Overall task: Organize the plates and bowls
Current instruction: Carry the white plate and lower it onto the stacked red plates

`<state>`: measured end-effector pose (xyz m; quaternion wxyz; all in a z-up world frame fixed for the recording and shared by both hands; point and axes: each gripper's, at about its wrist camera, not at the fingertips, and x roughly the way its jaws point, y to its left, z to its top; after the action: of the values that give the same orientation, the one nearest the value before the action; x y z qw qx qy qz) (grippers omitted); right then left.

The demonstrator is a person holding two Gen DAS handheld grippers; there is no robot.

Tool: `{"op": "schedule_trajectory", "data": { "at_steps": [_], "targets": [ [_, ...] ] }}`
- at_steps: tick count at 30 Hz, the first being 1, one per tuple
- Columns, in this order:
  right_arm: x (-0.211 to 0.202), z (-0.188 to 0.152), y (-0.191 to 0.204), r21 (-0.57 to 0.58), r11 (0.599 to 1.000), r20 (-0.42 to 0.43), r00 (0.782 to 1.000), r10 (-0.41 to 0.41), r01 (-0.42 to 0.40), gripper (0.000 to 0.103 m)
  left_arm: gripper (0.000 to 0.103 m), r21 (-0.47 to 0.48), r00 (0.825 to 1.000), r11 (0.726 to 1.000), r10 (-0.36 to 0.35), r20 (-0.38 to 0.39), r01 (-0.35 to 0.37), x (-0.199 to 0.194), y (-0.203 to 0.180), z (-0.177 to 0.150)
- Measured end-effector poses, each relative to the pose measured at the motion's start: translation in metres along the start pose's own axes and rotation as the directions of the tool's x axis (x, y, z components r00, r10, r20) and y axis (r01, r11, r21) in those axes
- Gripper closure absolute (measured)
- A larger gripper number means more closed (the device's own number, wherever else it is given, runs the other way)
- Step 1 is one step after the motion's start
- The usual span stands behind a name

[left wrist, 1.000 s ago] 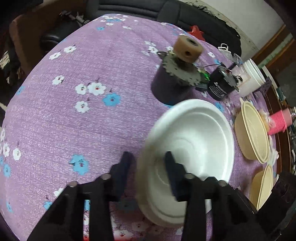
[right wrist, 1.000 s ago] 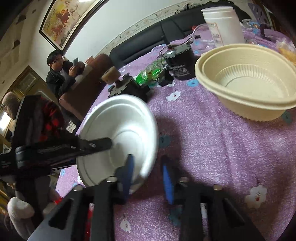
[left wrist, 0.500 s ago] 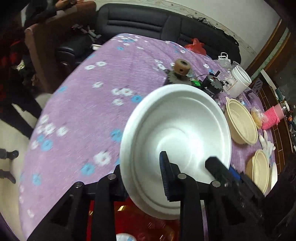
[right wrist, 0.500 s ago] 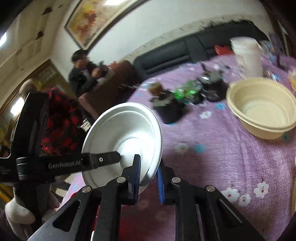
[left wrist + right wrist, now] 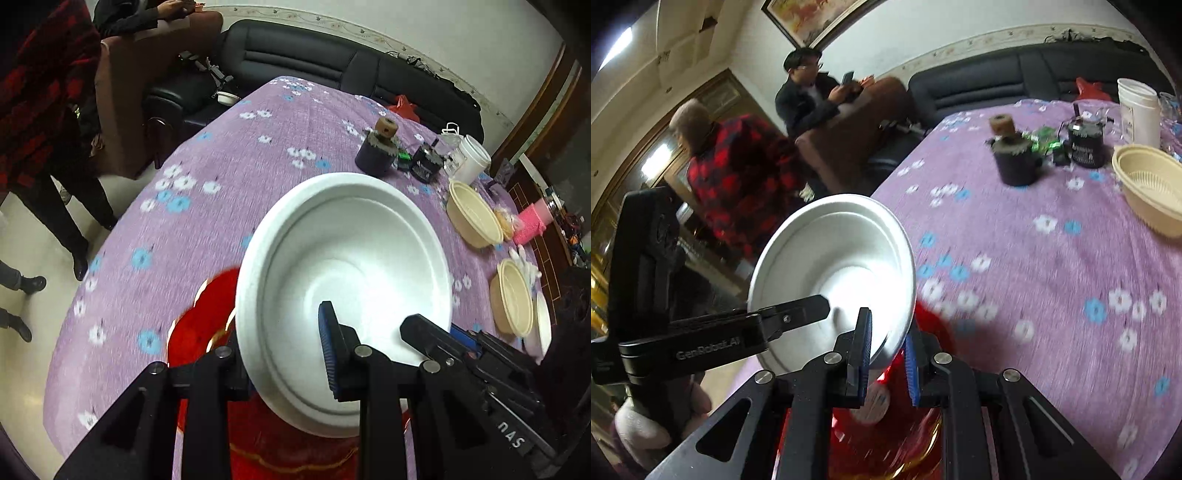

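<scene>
Holding white bowl [image 5: 347,280] tilted in the air over the purple desk [image 5: 207,229], both tongs on its rim.
Left tongs [image 5: 284,354] pinch near rim; right tongs [image 5: 886,354] pinch opposite edge. Cream bowls [image 5: 474,218] sit well apart on the desk.

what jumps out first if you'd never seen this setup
The white bowl dominates, tilted up off the table and pinched on its rim by both the left gripper and the right gripper. Under it lies the purple flowered tablecloth, with cream bowls along its right edge. A red object shows just below the bowl, too blurred to identify.
</scene>
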<state>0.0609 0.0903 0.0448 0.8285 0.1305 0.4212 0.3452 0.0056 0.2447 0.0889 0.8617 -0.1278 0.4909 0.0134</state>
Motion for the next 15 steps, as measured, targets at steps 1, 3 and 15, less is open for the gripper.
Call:
{"op": "schedule_trajectory", "data": {
  "at_steps": [1,3,15],
  "targets": [
    [-0.001,-0.005,0.002,-0.006,1.0,-0.009,1.0,-0.008,0.008,0.084,0.077,-0.002,1.0,1.0,0.001,-0.002,-0.001,0.001,0.001,-0.007],
    [0.0,-0.016,0.006,-0.012,0.999,-0.03,0.999,-0.03,0.03,0.084,0.076,-0.012,1.0,1.0,-0.005,-0.014,0.004,0.003,0.005,-0.023],
    [0.02,-0.048,0.002,-0.009,0.994,-0.109,0.988,-0.114,0.113,0.084,0.074,-0.062,0.997,0.998,0.009,-0.075,-0.014,0.038,0.02,-0.052]
  ]
}}
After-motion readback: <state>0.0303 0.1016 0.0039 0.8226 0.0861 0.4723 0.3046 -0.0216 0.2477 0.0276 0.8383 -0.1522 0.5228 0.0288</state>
